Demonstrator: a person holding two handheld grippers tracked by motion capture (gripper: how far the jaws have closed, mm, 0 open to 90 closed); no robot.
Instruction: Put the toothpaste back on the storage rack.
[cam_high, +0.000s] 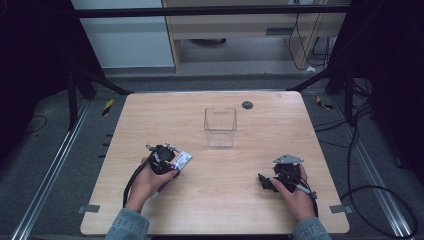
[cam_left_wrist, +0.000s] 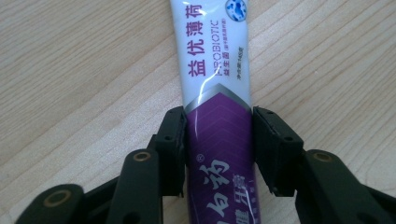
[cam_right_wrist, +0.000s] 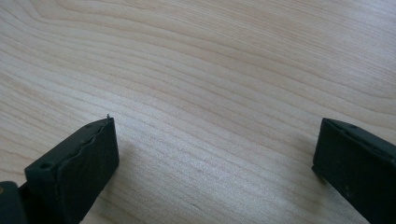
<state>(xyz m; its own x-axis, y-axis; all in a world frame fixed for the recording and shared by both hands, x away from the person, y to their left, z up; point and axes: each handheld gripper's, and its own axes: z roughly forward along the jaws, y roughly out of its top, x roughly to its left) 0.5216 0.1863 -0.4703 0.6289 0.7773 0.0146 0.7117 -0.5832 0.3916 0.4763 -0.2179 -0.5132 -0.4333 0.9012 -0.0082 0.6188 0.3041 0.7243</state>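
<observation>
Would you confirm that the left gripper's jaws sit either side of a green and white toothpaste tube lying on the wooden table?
Not quite: the toothpaste tube is purple and white, not green, as the left gripper view shows. The left gripper does have its jaws either side of it on the wooden table.

A clear plastic box (cam_high: 220, 126) stands upright and open-topped on the pale wooden bench (cam_high: 260, 200). Everything else is placed from that box: a small dark round disc (cam_high: 247, 104) lies just beyond it and a little to its right, near the bench's far edge. Farther beyond the box, off the bench, a light wooden cabinet (cam_high: 235, 25) stands on the grey floor (cam_high: 45, 165).
</observation>
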